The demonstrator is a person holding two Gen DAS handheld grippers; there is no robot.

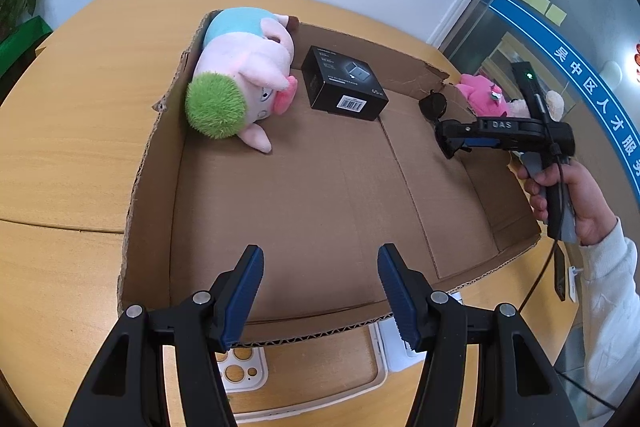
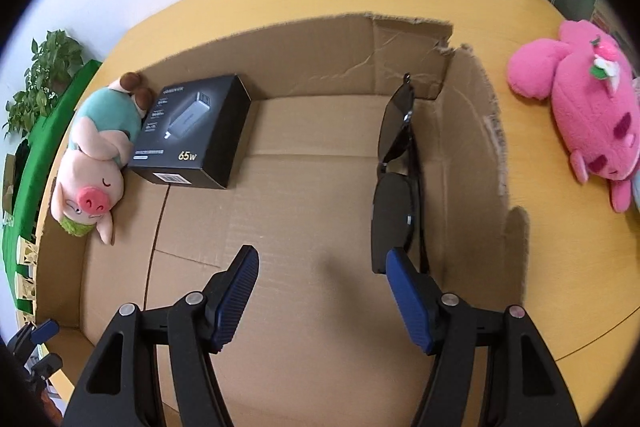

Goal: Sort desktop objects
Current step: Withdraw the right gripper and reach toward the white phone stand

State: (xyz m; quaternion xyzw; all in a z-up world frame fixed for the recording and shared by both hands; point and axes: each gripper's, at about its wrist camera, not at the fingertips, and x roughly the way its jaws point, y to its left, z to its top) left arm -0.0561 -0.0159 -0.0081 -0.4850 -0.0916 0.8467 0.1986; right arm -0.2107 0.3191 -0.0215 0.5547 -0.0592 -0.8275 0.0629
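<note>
The right gripper (image 2: 322,297), black-framed with ribbed blue pads, hangs over the right part of the shallow brown cardboard tray (image 2: 476,115) with its jaws spread wide and nothing between them. Just beyond its right pad, a pair of black sunglasses (image 2: 394,183) leans on edge by the tray's right wall; whether the pad touches the frame I cannot tell. Those glasses look light, stiff and slick, with lenses that would scratch or pop under a hard squeeze, so the frame or a temple arm seems the safer place to pinch, gently. Farther left in the tray sit a matte black charger box marked 65w (image 2: 192,135), rigid and easy to clamp across its flat sides, and against it, in the tray's far-left corner, a pale pink plush pig with a green tuft and teal shirt (image 2: 94,167), soft enough to take anywhere. Outside the tray on the yellow wooden table (image 2: 560,287) lies a bright pink plush toy (image 2: 584,111), light and squashy; its body offers the fullest grip. The left gripper (image 1: 320,291) hovers over the tray's near edge, likewise spread wide and holding nothing, above a white phone case (image 1: 244,371) lying on the table.
</note>
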